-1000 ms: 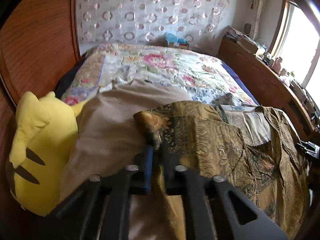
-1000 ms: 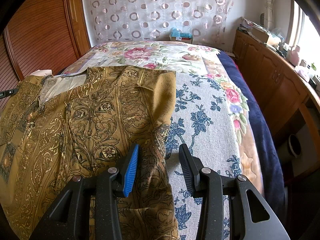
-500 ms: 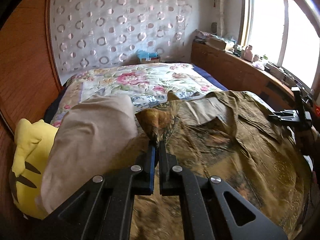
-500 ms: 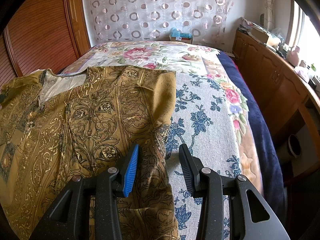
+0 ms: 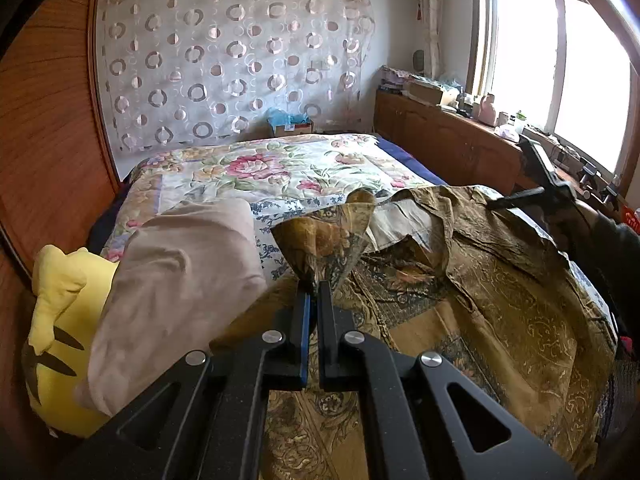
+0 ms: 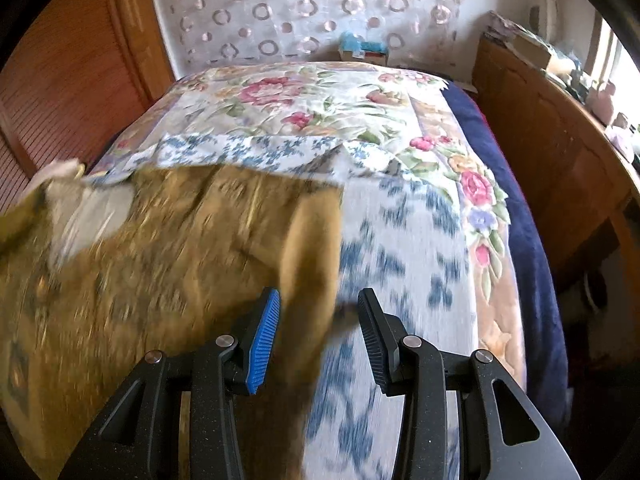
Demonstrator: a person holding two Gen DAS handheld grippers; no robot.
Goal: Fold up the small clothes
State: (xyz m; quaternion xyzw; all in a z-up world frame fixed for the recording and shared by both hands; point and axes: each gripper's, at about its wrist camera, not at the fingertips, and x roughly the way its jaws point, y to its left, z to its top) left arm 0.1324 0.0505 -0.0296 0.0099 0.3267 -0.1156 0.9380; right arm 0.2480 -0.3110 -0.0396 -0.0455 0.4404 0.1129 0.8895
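bedroom around a bed [image 5: 280, 168] under a floral quilt. behind its head, a white wall hung with a sheer ring-patterned curtain [image 5: 232, 64]. left of the bed, reddish wood panelling [image 5: 48, 128]. right of it, a long wooden cabinet [image 5: 448, 144] topped with clutter, beneath a bright daylit window [image 5: 560, 64].

The shirt [image 5: 500, 320] is thin woven cloth, gold-brown with a faint sheen, its paler lining matt. The bedspread [image 5: 280, 168] looks like smooth printed cotton, perhaps quilted (motion blur hides its weave in the right wrist view). The plush toy [image 5: 52, 320] is soft yellow fleece. The left gripper [image 5: 314, 292] is speckled matt black plastic with shiny metal screws; the wardrobe [image 5: 48, 152] is ribbed, satin-finished wood.
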